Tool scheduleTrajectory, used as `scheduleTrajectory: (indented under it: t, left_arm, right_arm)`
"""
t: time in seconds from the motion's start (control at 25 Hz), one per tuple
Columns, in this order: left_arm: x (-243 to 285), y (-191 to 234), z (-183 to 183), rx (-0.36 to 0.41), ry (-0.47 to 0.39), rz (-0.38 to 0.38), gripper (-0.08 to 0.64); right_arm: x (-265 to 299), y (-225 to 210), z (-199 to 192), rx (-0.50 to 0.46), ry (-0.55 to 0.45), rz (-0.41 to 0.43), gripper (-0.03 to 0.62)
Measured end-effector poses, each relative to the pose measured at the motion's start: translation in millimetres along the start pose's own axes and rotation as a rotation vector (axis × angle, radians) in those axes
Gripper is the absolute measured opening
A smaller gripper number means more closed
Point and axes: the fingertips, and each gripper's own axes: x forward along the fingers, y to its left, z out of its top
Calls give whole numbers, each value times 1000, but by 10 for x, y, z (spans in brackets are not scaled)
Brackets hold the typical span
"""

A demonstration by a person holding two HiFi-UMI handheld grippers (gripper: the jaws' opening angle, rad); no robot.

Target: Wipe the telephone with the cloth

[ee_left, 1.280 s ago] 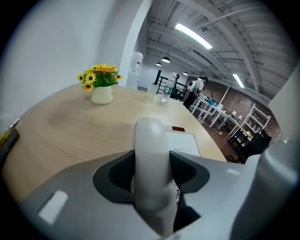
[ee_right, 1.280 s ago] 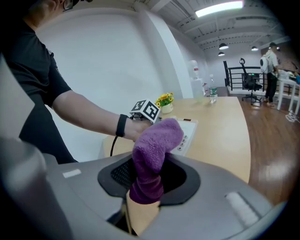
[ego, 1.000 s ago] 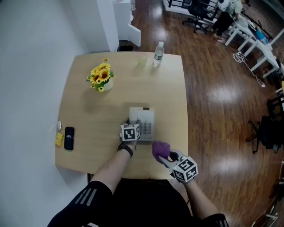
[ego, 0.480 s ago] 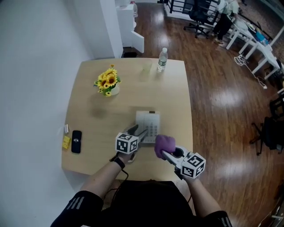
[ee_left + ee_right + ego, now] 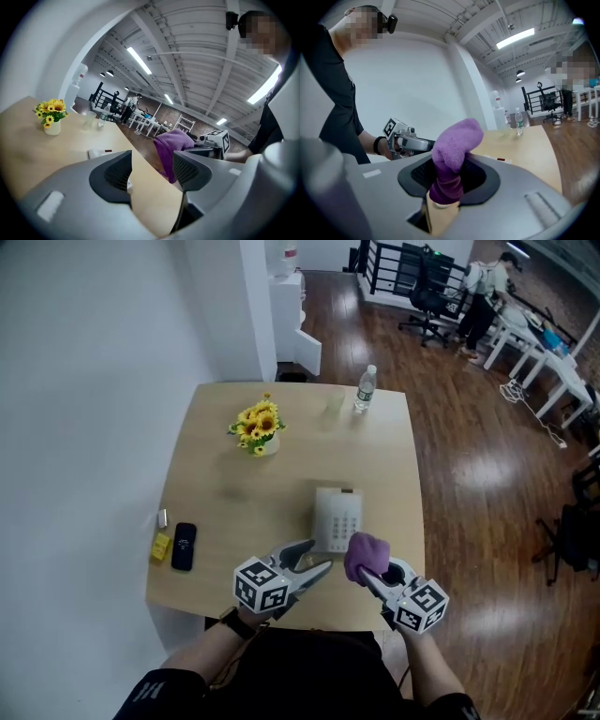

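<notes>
The white desk telephone (image 5: 337, 518) lies on the wooden table (image 5: 281, 493), and shows low in the left gripper view (image 5: 99, 153). My left gripper (image 5: 319, 556) hovers just in front of it, toward the person, lifted off the table. Its jaws stand apart with nothing between them and have just been closing a little (image 5: 152, 165). My right gripper (image 5: 370, 574) is shut on a purple cloth (image 5: 365, 555), to the right of the telephone's near end. The cloth (image 5: 452, 147) sticks up bunched from the jaws, and the left gripper (image 5: 411, 143) shows beyond it.
A pot of sunflowers (image 5: 258, 427) stands at the table's far left, a water bottle (image 5: 365, 388) and a clear cup (image 5: 335, 406) at the far edge. A black mobile phone (image 5: 184, 546) and a small yellow item (image 5: 161, 545) lie near the left edge. Wooden floor lies to the right.
My left gripper has come off the telephone, risen and drawn back toward the person, its jaws now apart. The right gripper with the cloth has lifted slightly.
</notes>
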Motion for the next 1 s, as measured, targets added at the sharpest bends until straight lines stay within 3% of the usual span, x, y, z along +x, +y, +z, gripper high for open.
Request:
scheduleTrajectory:
  t: [0.12,0.24,0.44,0.6,1.0]
  left_arm:
    - [-213,-92,18,5,-15,-10,270]
    - [-392,-203,27,-52,-62,-26,271]
    - [-577,-382,-84,-60,-103,12,291]
    - [-631,-608,-208,-142,-162,35,299]
    - [-717,-1379,-644,-160,-212,71,305]
  right_arm:
    - [18,214,95,-18,-36,19,130]
    - [-31,450,134,-60,-40,57,130]
    - [-221,721,98,-94,-39,114,130]
    - [-523,903,-14,-113,-28,154,130]
    - [-1353,1263,-505,-106,-3,178,130]
